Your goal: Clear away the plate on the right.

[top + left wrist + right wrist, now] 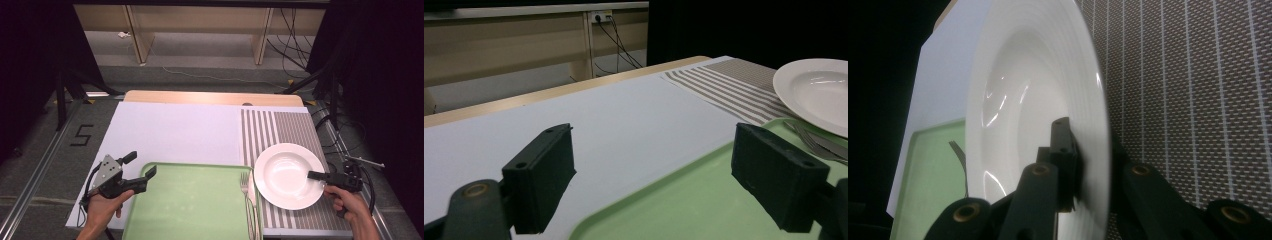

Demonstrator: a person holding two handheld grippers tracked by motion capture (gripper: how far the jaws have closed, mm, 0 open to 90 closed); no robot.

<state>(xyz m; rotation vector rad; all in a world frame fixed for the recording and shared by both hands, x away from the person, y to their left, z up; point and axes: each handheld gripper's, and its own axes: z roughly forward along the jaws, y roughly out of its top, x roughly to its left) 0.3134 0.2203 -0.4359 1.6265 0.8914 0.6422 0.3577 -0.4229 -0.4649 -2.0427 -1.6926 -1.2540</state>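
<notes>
While we hold a tool in each hand, the right tool (314, 175) grips the white plate (285, 172) by its right rim: in the right gripper view one black jaw lies on the inside of the rim and the other sits behind it, so the rim (1098, 150) is pinched between them. We see the plate on the striped mat (280, 125) at the right side of the bench (210, 97), toward the near right corner, with its left edge just beside the green tray (195, 205). Our right hand (350, 202) comes in from the near right corner of the bench.

Our left tool (142, 170) is released, its two jaws standing wide apart. It sits at the far left corner of the tray, one jaw over the pale sheet (170, 130) that covers the left and middle of the bench, the other over the tray's rim. In the left gripper view nothing lies between the jaws; the tray's edge (649, 200) runs under them. Our left hand (102, 207) is near the bench's near left corner.

A fork (247, 200) lies along the right edge of the tray, just beside the plate, tines pointing to the far side of the bench.
</notes>
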